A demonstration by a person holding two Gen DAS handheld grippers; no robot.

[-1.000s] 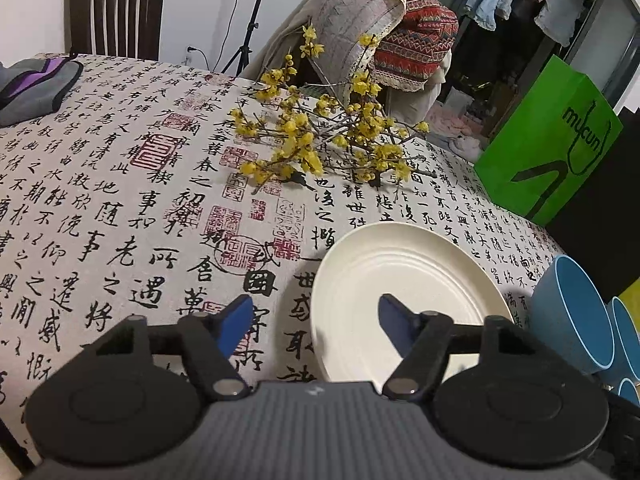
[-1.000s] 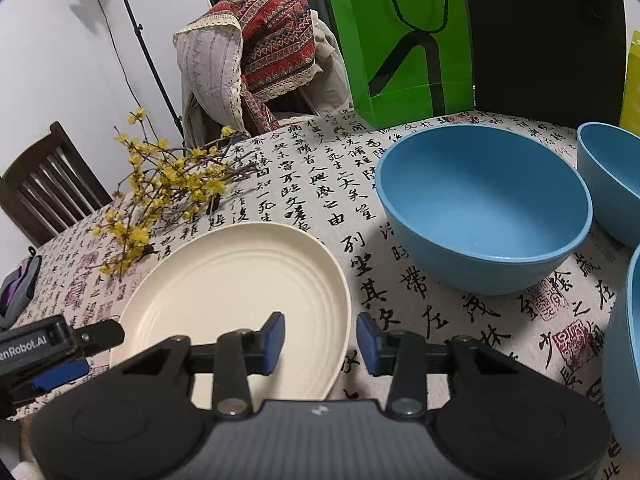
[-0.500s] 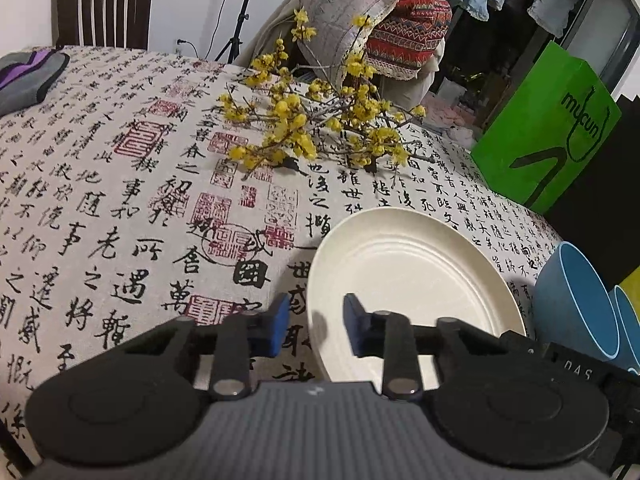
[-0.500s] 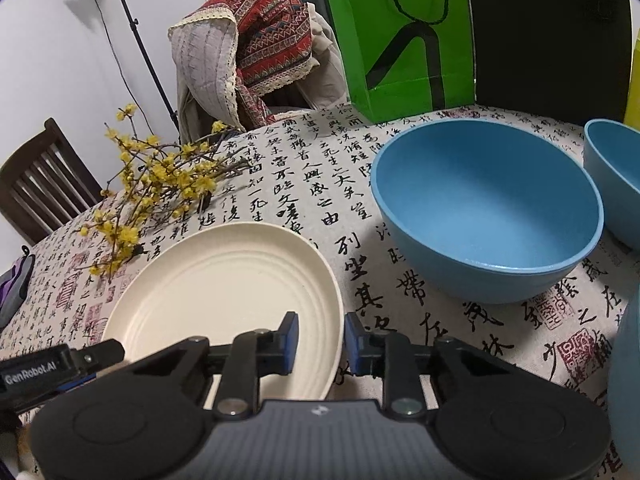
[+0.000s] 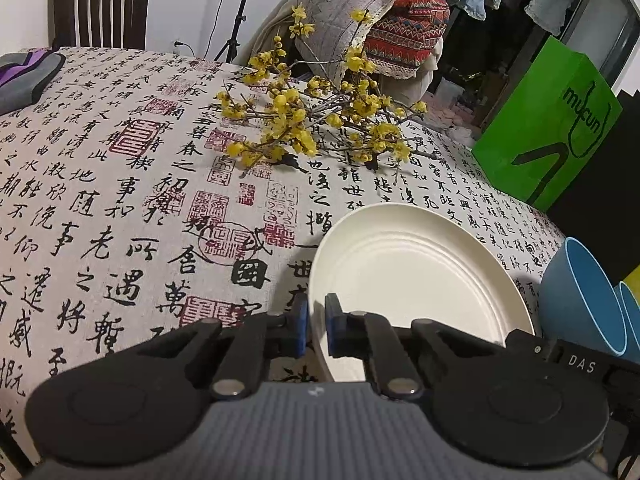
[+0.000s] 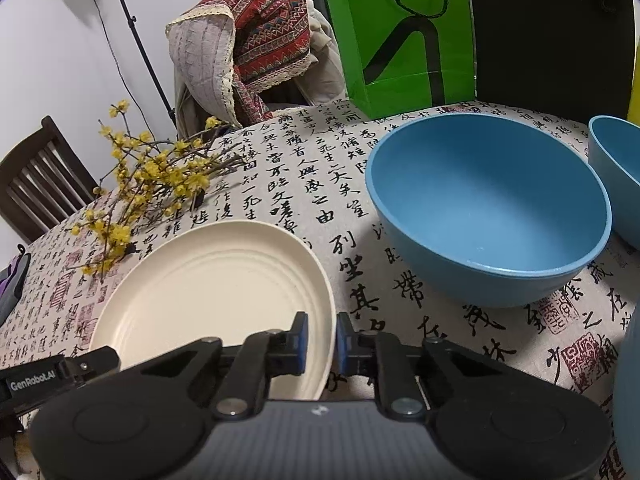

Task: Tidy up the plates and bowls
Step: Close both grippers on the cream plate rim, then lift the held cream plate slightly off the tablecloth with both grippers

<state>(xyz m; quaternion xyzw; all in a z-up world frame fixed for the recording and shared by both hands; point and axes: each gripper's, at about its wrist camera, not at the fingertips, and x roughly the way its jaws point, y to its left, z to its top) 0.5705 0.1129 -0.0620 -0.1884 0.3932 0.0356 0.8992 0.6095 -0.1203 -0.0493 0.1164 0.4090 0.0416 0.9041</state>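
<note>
A cream plate point(image 5: 416, 276) point(image 6: 212, 284) lies on the calligraphy tablecloth. My left gripper point(image 5: 316, 320) is shut on the plate's near left rim, one blue pad on each side of the edge. My right gripper point(image 6: 322, 340) is shut on the plate's near right rim in the same way. A large blue bowl point(image 6: 492, 208) point(image 5: 576, 300) stands just right of the plate. A second blue bowl point(image 6: 620, 168) sits further right, partly cut off. Another blue rim point(image 6: 628, 392) shows at the near right edge.
A spray of yellow-flowered branches point(image 5: 316, 120) point(image 6: 148, 184) lies behind the plate. A green paper bag point(image 5: 556, 128) point(image 6: 404, 36) stands at the table's far edge. A grey and purple pouch point(image 5: 24, 76) lies far left. Chairs, one draped with patterned cloth point(image 6: 248, 44), ring the table.
Both grippers' jaws have closed from apart onto the plate's near rim, the left on its left side, the right on its right side. The plate lies where it was.
</note>
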